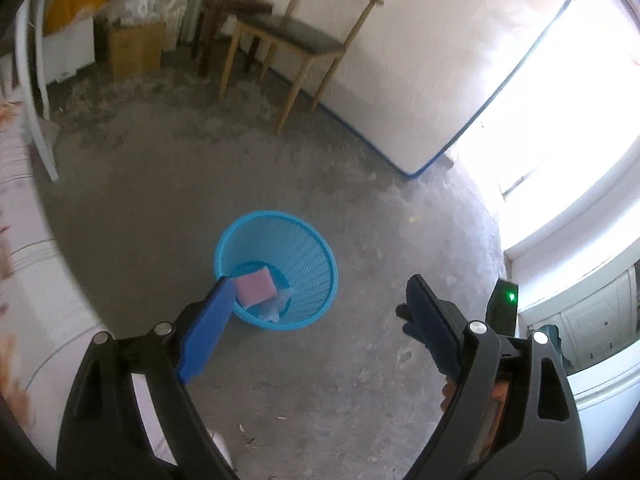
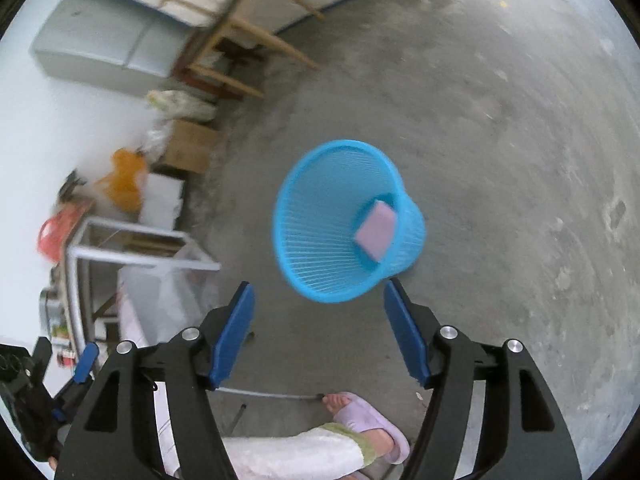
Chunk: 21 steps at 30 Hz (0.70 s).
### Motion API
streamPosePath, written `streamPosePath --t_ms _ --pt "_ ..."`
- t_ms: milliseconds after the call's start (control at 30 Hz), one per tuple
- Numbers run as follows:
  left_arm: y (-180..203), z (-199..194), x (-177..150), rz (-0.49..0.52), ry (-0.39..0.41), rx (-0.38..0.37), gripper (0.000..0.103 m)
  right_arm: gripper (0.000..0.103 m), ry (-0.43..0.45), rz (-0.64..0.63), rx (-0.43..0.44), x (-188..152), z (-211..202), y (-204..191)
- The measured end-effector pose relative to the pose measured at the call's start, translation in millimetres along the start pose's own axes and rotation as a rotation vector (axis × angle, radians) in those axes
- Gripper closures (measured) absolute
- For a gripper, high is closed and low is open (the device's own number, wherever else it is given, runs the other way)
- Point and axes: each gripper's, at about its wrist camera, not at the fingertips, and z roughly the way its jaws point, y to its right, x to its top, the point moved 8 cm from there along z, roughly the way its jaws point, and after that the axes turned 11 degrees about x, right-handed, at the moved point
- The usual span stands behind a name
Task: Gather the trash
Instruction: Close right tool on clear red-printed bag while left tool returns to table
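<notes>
Hovering above the blue basket (image 1: 276,270), both grippers' fingers (image 2: 236,336) apart, angled downward.

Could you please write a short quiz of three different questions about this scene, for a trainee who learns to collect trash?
1. True or false: the pink rectangular sponge lies on the grey concrete floor beside the round blue plastic mesh basket.
2. Multiple choice: how do the left tongs stand? A) shut on the sponge B) open, holding nothing C) shut on the basket rim
3. Short answer: what do the right tongs hold?

Key:
1. False; the sponge lies inside the basket.
2. B
3. Nothing; their jaws stand open above the floor, near the basket.
</notes>
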Motion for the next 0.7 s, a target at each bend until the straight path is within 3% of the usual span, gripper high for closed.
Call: streamPosePath --t_ms 267,400,567,700 --pt "-30 -100 -32 -0.032 0.147 0.019 0.016 0.036 -0.081 -0.237 0.092 -33 -10 -103" --pt "-56 -148 -45 -0.031 0.251 0.073 0.016 0.035 -0.128 -0.356 0.159 -59 -9 -160" --pt "-103 -209 -64 -0.051 0.367 0.182 0.016 0.033 -0.225 -0.492 0.245 -104 6 -223" --pt "-149 -247 -90 -0.1 0.438 0.312 0.016 0.032 -0.352 -0.541 0.323 -149 29 -267"
